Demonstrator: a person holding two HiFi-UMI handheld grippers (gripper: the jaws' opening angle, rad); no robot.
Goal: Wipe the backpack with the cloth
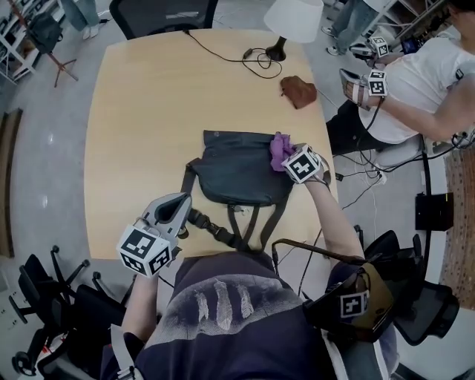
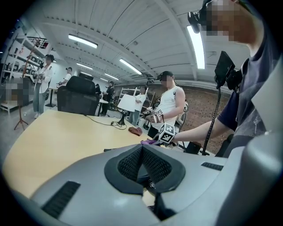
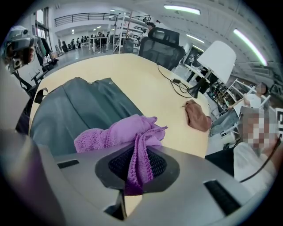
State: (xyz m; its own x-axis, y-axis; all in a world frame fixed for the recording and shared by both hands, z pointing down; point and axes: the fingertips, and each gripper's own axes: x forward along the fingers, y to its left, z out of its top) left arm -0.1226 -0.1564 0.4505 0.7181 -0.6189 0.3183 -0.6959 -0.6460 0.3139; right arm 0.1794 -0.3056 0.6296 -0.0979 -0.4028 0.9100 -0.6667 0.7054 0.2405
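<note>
A dark grey backpack [image 1: 236,175] lies flat on the wooden table [image 1: 148,111], its straps [image 1: 223,234] trailing toward me. My right gripper [image 1: 288,157] is at the bag's upper right corner, shut on a purple cloth [image 1: 280,148]. In the right gripper view the cloth [image 3: 116,132] hangs pinched between the pads [image 3: 154,164] and bunches onto the backpack [image 3: 75,106]. My left gripper [image 1: 181,202] hovers by the bag's lower left corner, next to a strap. Its jaws [image 2: 142,148] are shut and I see nothing between them.
A brown rag [image 1: 299,90] lies at the table's far right. A white lamp [image 1: 293,18] and a black cable [image 1: 249,56] sit at the far edge. Another person [image 1: 419,82] with grippers stands to the right. Office chairs surround the table.
</note>
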